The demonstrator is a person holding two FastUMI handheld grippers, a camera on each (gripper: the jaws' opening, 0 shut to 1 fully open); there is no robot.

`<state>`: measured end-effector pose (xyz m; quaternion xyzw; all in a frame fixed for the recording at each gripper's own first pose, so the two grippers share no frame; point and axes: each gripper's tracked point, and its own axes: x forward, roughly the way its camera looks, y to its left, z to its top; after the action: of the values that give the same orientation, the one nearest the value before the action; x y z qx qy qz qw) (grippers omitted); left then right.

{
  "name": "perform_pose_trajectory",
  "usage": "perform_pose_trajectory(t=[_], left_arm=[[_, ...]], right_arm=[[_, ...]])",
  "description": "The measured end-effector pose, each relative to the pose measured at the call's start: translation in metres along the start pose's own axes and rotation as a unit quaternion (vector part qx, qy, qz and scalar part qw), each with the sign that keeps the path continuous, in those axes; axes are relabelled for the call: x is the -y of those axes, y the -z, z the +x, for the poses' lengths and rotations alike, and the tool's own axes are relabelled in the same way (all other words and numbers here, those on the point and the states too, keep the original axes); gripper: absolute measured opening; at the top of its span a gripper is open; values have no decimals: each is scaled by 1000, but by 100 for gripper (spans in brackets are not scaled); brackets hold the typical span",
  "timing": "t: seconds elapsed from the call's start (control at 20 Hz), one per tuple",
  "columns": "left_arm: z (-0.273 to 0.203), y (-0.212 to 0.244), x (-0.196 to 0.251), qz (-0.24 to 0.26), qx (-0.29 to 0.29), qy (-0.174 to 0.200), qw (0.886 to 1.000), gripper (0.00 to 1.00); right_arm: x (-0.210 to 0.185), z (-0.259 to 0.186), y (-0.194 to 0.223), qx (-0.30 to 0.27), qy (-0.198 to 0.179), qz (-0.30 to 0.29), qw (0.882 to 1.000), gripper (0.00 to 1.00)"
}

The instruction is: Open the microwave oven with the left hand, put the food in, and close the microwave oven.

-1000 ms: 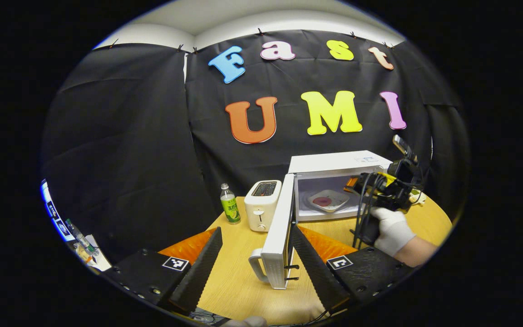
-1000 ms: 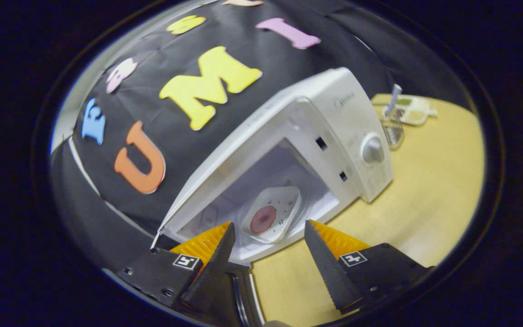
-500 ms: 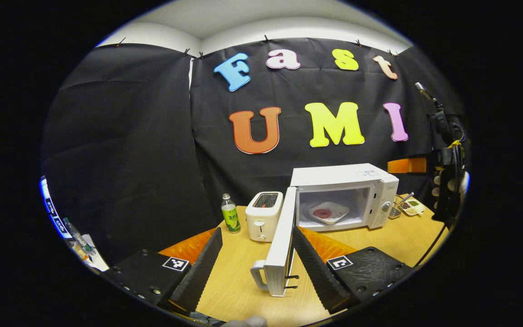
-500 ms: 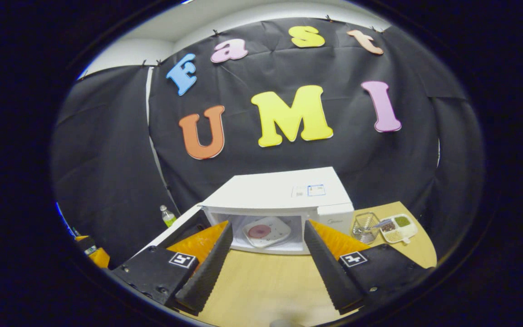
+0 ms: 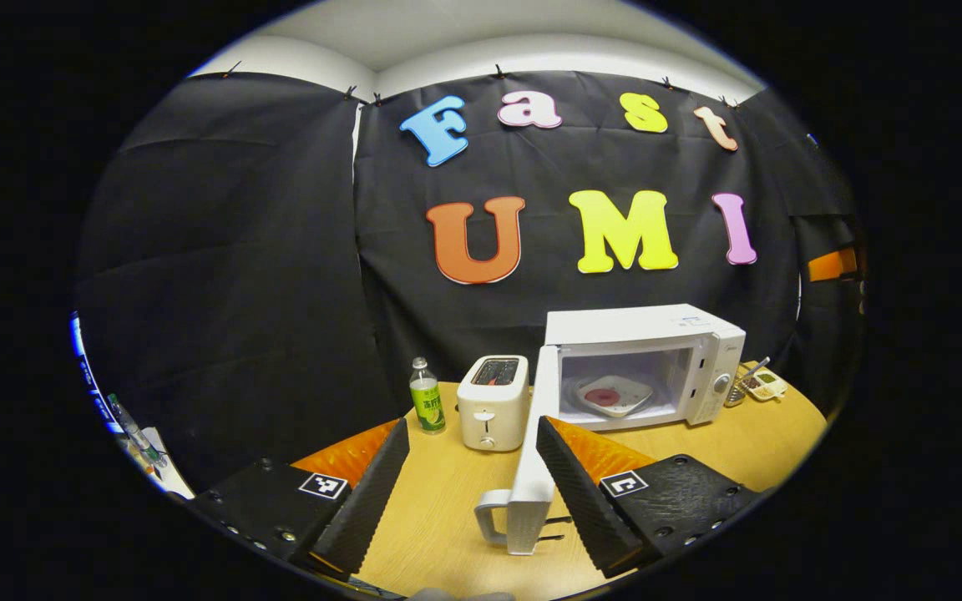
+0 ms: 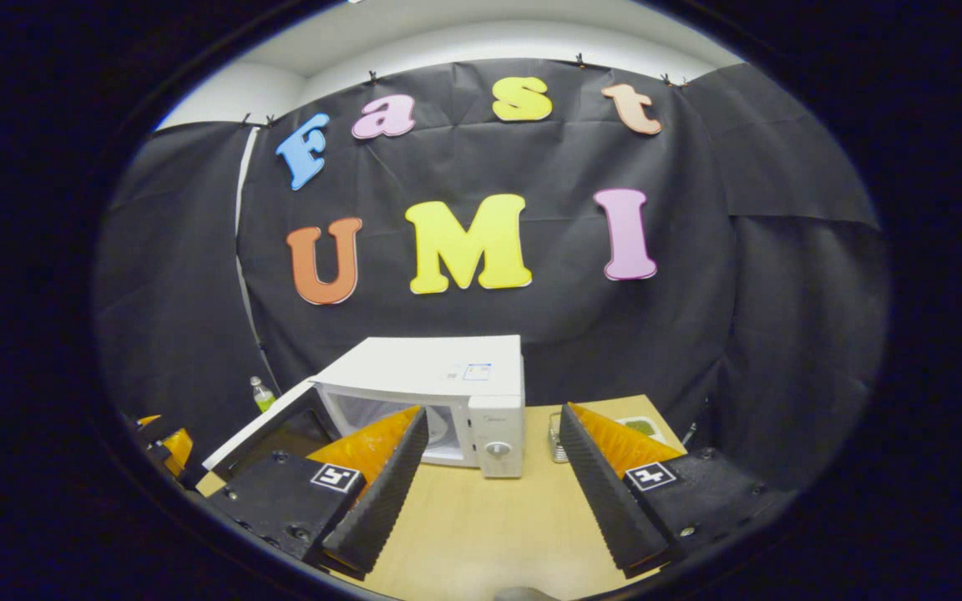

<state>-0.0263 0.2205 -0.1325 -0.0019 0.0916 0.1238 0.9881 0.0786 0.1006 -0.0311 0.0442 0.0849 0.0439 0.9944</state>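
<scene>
Left gripper (image 5: pixel 471 467): two wedge-shaped ribbed fingers (image 5: pixel 368 488), textured body blocks behind each w/ screws at outer edges; a square black-and-white marker is fixed near each finger base. Right gripper (image 6: pixel 489 476): same build, same marker tags, screws seen outboard.

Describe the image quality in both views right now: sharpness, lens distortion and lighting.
Left gripper view: sharp, evenly lit; fisheye bends the open microwave door and curves the table edge; the plate inside reads clearly. Right gripper view: also sharp, no motion blur; the microwave looks small, the wall bulges, no strong glare.
</scene>
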Motion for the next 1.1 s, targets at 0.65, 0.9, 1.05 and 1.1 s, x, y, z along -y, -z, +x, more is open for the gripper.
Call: perform_pose_trajectory(t=[0.65, 0.9, 1.05, 1.1], left_arm=[[41, 71, -60, -47, -42, -35, 997, 2], [62, 101, -39, -5, -56, 9, 998, 0], [61, 112, -25, -3, -66, 23, 998, 0], [61, 114, -20, -5, -68, 27, 997, 0]], right_arm=[[4, -28, -5, -12, 34, -6, 999, 100], [6, -32, 4, -32, 45, 3, 998, 100], [10, -30, 10, -42, 50, 4, 998, 100], [10, -30, 12, -42, 49, 4, 998, 100]])
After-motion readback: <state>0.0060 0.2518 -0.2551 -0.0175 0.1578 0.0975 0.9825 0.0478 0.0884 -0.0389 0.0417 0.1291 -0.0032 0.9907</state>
